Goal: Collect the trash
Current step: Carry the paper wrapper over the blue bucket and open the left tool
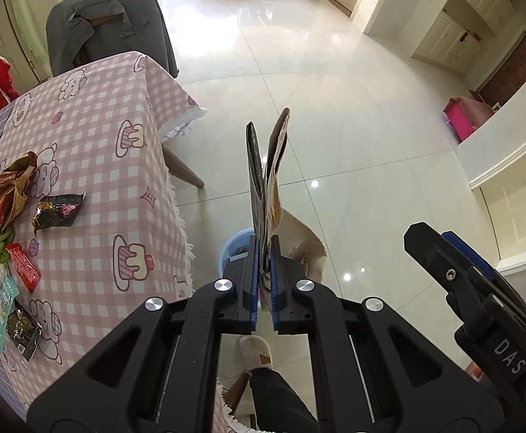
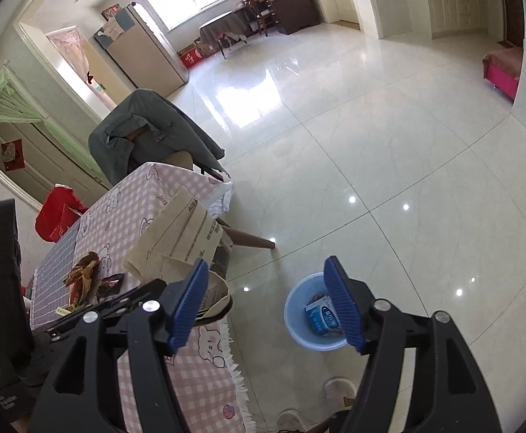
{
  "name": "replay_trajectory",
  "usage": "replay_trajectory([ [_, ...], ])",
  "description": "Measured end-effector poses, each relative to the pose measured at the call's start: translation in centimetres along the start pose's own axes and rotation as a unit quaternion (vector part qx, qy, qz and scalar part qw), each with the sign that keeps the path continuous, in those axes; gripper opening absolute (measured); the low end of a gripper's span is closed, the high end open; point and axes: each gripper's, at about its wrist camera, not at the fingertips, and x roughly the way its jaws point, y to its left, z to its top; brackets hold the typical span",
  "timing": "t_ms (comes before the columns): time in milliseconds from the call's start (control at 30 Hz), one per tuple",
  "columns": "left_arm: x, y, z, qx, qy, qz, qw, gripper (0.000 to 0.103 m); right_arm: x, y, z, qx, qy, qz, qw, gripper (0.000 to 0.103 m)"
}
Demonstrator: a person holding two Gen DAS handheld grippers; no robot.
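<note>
The left gripper [image 1: 265,281] is closed on a flattened paper bag [image 1: 273,180], its blue pads pressing the bag's lower part from both sides with only the paper's thickness between them. Seen from the left wrist, the bag stands edge-on and upright, its long axis running straight away along the fingers, the top splitting into two thin leaves that lean slightly apart; a torn, crumpled flap hangs out below on the right. From the right wrist the same bag [image 2: 180,238] shows its broad beige face with printed lettering, tilted up and away over the table's edge. The bag is held in the air beside the table [image 1: 93,166], above the floor, and the blue bin [image 2: 299,321] sits on the tiles below it, already holding a blue-and-white carton [image 2: 322,315] and some darker scraps. The right gripper [image 2: 264,303] is wide open and holds nothing; the bin shows between its fingers. On the pink checked tablecloth more wrappers [image 1: 59,211] lie scattered near the left edge, well apart from the bag. A chair [image 1: 111,21] draped with a grey jacket stands at the table's far end.
</note>
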Motion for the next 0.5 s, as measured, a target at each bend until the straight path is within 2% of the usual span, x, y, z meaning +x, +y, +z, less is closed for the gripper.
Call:
replay_trajectory([
  [133,-0.1,-0.4,0.0,0.005,-0.004,-0.004,1.0000,0.006,-0.4,0.0,0.2,-0.001,-0.007,-0.013,1.000,0.075],
  [333,-0.5,-1.0,-0.1,0.008,-0.017,-0.006,0.9998,0.008,-1.5,-0.1,0.3,0.003,-0.029,-0.028,0.999,0.080],
  [400,-0.5,-1.4,-0.1,0.011,-0.020,-0.002,0.9997,0.022,-1.8,-0.3,0.2,0.004,-0.033,-0.032,0.999,0.081],
  [433,-0.5,-1.6,-0.2,0.012,-0.022,0.004,0.9997,0.055,-1.8,-0.1,0.1,0.005,-0.033,-0.033,0.999,0.081],
  [467,-0.8,-1.8,-0.3,0.012,-0.029,0.012,0.9994,0.068,-1.9,-0.2,0.1,0.008,-0.035,-0.034,0.999,0.082],
  [500,-1.0,-1.9,-0.3,0.012,-0.037,0.012,0.9992,0.068,-2.1,-0.3,0.1,0.012,-0.038,-0.033,0.999,0.083],
])
